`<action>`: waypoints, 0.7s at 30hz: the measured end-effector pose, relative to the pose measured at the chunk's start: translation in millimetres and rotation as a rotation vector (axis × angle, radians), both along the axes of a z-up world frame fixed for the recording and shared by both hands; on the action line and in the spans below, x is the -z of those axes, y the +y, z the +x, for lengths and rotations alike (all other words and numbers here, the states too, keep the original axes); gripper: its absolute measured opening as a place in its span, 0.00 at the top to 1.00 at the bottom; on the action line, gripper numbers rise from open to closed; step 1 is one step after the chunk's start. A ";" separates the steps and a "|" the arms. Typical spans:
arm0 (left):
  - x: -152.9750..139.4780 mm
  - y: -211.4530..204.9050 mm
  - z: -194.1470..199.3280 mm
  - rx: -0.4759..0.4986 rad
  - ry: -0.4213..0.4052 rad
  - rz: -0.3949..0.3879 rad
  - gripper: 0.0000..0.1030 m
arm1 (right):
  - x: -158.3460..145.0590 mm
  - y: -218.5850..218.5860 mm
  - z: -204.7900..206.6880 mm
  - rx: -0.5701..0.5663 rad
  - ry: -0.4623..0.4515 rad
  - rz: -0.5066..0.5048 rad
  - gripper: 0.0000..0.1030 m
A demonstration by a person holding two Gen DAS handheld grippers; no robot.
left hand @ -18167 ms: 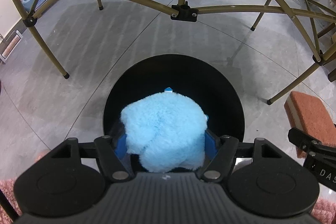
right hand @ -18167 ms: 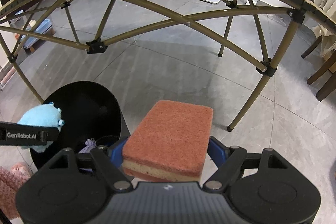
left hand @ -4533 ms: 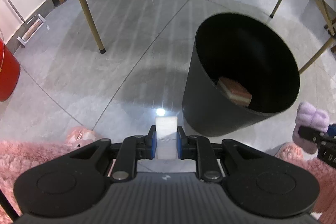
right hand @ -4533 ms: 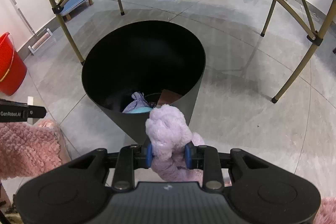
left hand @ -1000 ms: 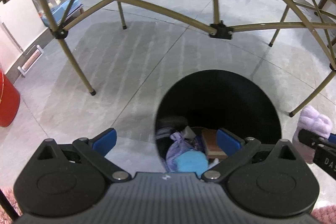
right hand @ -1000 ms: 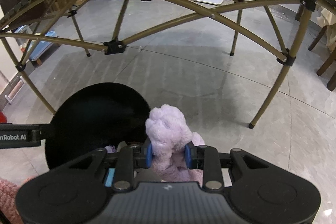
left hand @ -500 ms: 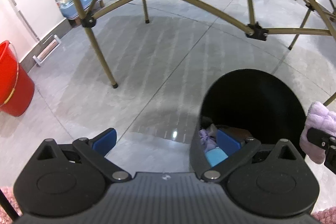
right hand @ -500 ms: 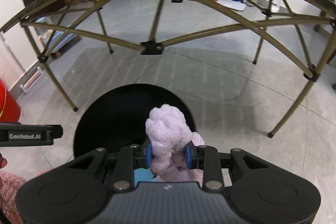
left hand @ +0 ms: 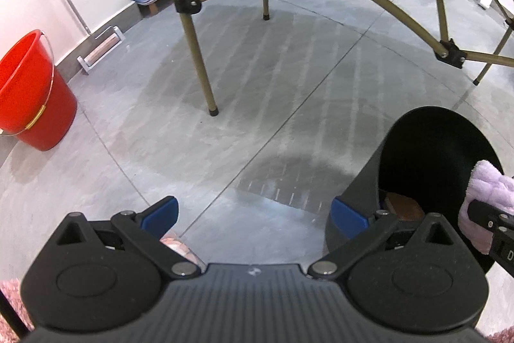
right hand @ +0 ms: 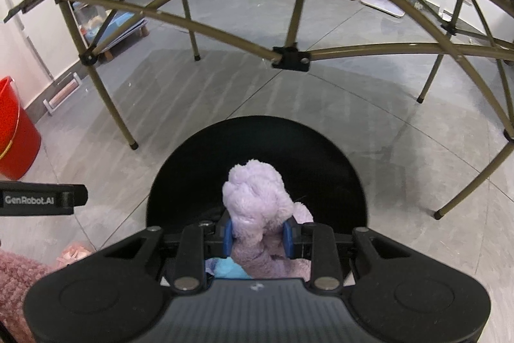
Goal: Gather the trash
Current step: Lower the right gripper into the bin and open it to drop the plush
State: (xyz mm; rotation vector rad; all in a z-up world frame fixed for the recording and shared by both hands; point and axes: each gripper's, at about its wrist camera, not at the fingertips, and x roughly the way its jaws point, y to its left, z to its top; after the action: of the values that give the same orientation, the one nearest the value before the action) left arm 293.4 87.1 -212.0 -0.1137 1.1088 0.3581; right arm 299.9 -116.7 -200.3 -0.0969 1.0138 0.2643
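A black round bin [right hand: 257, 156] stands on the grey floor, and my right gripper [right hand: 258, 233] hangs over its near rim, shut on a purple plush toy [right hand: 253, 195]. A scrap of blue plush [right hand: 229, 272] shows in the bin under the fingers. In the left wrist view the bin [left hand: 430, 150] sits at the right with an orange sponge [left hand: 403, 206] inside, and the purple plush toy [left hand: 488, 192] pokes in over it. My left gripper [left hand: 253, 214] is open and empty above bare floor left of the bin.
A folding table's olive metal legs [left hand: 196, 37] and cross braces [right hand: 289, 57] rise behind the bin. A red bucket [left hand: 29, 92] stands by the left wall. Pink fluffy rug [right hand: 19, 278] lies at the near left. Boxes and bags line the far wall.
Both grippers have swung leftward: the bin has slid from centre to the right edge in the left wrist view, and to centre under the plush in the right wrist view. The red bucket has come into sight.
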 end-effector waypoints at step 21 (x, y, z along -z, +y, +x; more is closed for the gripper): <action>8.9 6.6 -0.3 -0.029 0.045 0.022 0.00 | 14.3 21.4 8.0 -0.015 0.032 -0.009 0.72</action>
State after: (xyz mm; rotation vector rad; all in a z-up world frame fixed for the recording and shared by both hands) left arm 293.1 93.7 -220.9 -0.1028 1.1487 0.4004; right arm 307.8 -95.3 -214.6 -0.1086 1.0466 0.2755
